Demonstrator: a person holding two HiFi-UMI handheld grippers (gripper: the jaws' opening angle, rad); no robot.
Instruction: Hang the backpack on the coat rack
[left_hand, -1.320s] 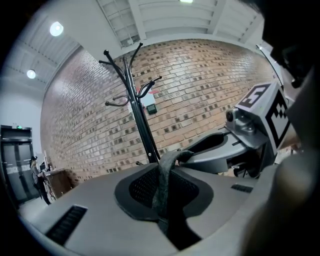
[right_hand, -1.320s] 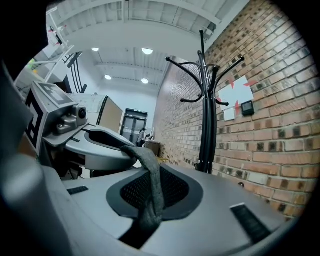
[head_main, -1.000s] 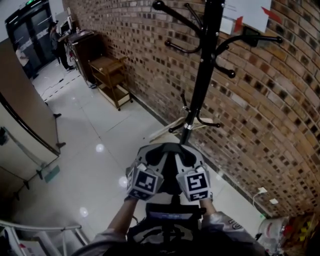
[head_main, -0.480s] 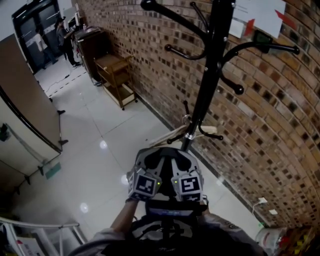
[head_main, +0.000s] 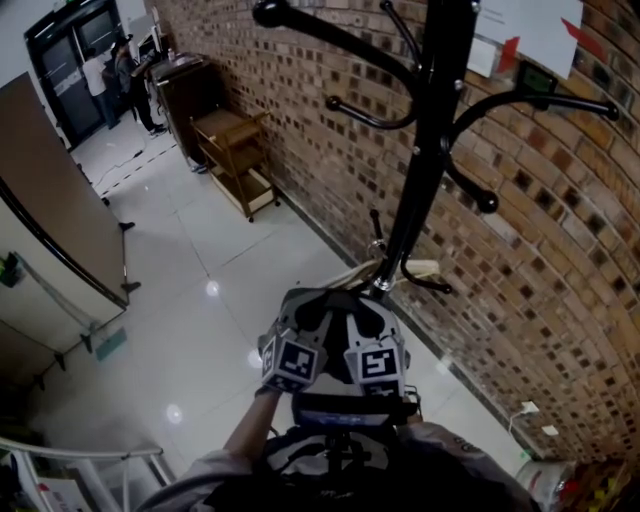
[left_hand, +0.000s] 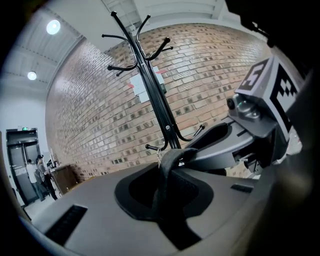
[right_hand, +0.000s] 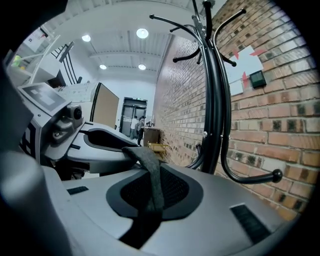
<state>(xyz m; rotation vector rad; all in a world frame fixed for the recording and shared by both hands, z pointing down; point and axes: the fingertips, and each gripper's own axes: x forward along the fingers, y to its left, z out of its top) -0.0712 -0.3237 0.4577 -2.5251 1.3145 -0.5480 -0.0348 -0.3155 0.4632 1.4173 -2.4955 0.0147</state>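
Observation:
The black coat rack (head_main: 430, 150) stands against the brick wall, its curved hooks spreading overhead. Both grippers are held side by side just in front of its pole. My left gripper (head_main: 305, 312) and right gripper (head_main: 372, 315) are each shut on the backpack's black strap (left_hand: 167, 172), which runs across from one pair of jaws to the other. The dark backpack (head_main: 335, 455) hangs below them, close to my body and mostly hidden. In the right gripper view the strap (right_hand: 150, 172) lies over the grey jaw, with a lower hook (right_hand: 250, 175) close at the right.
A brick wall (head_main: 560, 260) runs behind the rack, with papers pinned to it (head_main: 530, 30). A wooden cart (head_main: 235, 160) stands further along the wall. A brown partition (head_main: 50, 200) stands at the left. People stand by the far door (head_main: 115, 70). The floor is glossy white tile.
Both grippers have moved together toward the rack with the strap still in them. The pole and hooks now look larger and closer.

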